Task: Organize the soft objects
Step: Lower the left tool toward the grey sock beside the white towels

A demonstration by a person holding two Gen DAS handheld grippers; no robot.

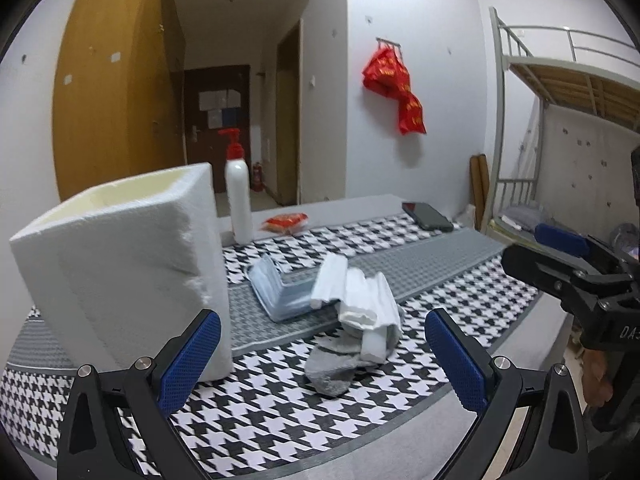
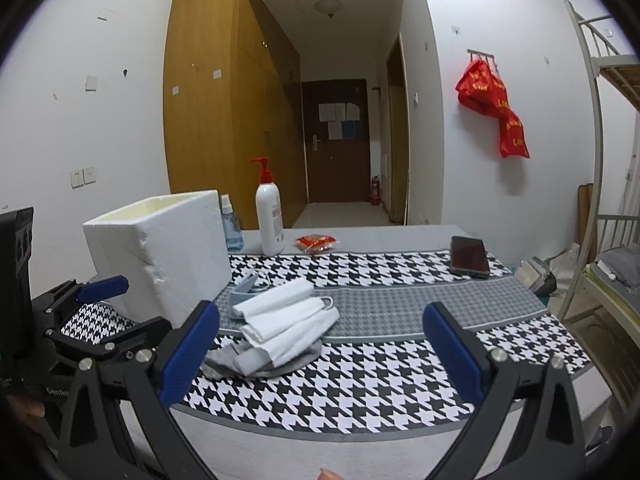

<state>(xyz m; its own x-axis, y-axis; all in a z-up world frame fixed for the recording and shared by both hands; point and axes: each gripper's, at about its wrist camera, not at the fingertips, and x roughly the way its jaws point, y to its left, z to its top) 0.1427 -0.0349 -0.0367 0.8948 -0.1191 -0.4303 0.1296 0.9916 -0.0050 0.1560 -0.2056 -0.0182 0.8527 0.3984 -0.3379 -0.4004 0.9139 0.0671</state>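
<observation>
A: What stood around the pile?
B: In the left wrist view a white foam box point(image 1: 120, 272) filled the left of the frame, its open top showing. Behind it stood a white pump bottle point(image 1: 239, 196) with a red pump, a red packet point(image 1: 286, 222) beside that, and a dark phone point(image 1: 427, 216) at upper right on the table point(image 1: 360, 204).

A: And the soft things?
B: A white folded towel point(image 1: 360, 300) lay draped over a grey sock point(image 1: 334, 364) at frame centre, on the houndstooth cloth point(image 1: 280, 412). A light-blue face mask point(image 1: 276, 292) sat just behind, touching the towel.

A: The tools?
B: The left tool point(image 1: 322, 360) was spread wide, empty, low in the frame before the sock. The right tool point(image 2: 320, 354) was likewise spread and held nothing.
</observation>
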